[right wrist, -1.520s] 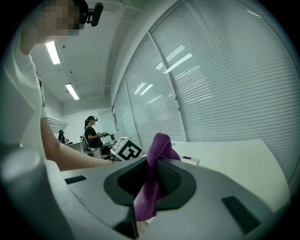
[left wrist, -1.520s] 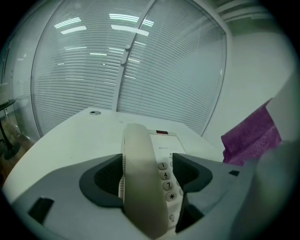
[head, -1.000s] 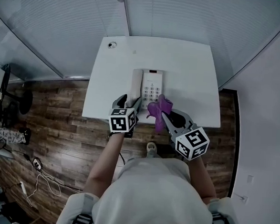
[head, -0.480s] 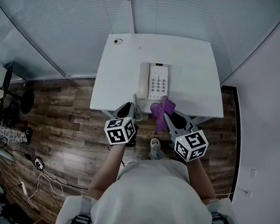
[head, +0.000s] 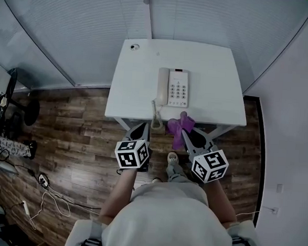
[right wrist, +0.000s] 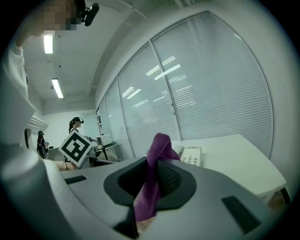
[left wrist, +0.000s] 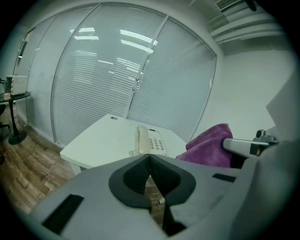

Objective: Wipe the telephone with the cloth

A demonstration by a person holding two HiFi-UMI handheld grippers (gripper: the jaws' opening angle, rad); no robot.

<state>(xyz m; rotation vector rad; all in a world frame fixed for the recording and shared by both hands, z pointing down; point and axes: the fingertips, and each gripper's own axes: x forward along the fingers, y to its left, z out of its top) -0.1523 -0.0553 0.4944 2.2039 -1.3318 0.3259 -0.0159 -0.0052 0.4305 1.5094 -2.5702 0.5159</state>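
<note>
The telephone (head: 173, 87) is seen in the head view lying flat on the white table (head: 130, 92), just above the middle of the frame, with its handset along its left side and its cord trailing to the near edge. Both grippers are held lower in the frame, off the table and over the wooden floor, well apart from the telephone. The purple cloth (head: 179, 126) is clamped between the jaws of the right gripper (right wrist: 153, 164); in the right gripper view a fold is seen standing up above the pads and a tail hanging below them. The jaws of the left gripper (left wrist: 150, 158) have just been closing and are now pressed together, with nothing between them. No wiping stroke is judged to be in hand, since the cloth is touching neither telephone nor table; whether the wipe is done or not yet begun cannot be told. If wiping remains, the right gripper must be carried up the frame past the near edge and lowered until the cloth is laid on the keypad, then drawn along it. The light telephone may be slid by the stroke, so a steadying left gripper may be needed.
</note>
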